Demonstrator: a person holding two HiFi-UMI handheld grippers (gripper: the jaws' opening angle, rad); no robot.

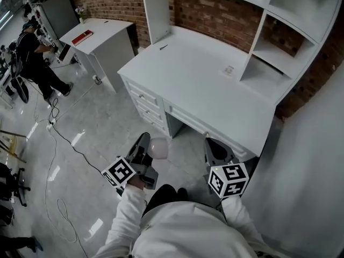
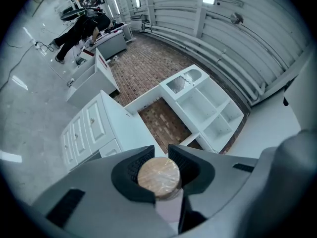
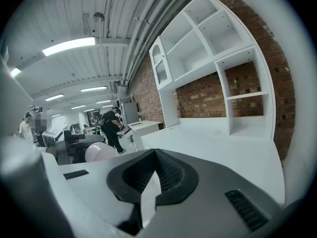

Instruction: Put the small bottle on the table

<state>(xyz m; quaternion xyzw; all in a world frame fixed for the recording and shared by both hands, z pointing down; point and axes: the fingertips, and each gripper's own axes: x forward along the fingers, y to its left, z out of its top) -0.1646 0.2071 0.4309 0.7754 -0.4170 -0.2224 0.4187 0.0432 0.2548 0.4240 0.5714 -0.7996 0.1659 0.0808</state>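
Note:
The small bottle (image 1: 159, 147) is pale pink with a round wooden cap (image 2: 158, 176). My left gripper (image 1: 146, 145) is shut on it, its dark pads pressing on both sides just below the cap (image 2: 159, 153). It hangs over the floor in front of the white desk (image 1: 204, 85), left of the knee gap. My right gripper (image 1: 216, 145) is shut with nothing in it, its tips touching (image 3: 154, 175), just before the desk's front edge. The bottle (image 3: 99, 151) also shows to the left in the right gripper view.
A white hutch with open shelves (image 1: 290, 26) stands on the desk's back and right side. A small tag (image 1: 229, 70) lies on the desktop. A second white table (image 1: 99, 34) stands at the far left, with a person (image 1: 35, 52) beyond it. Cables (image 1: 59, 138) run over the floor.

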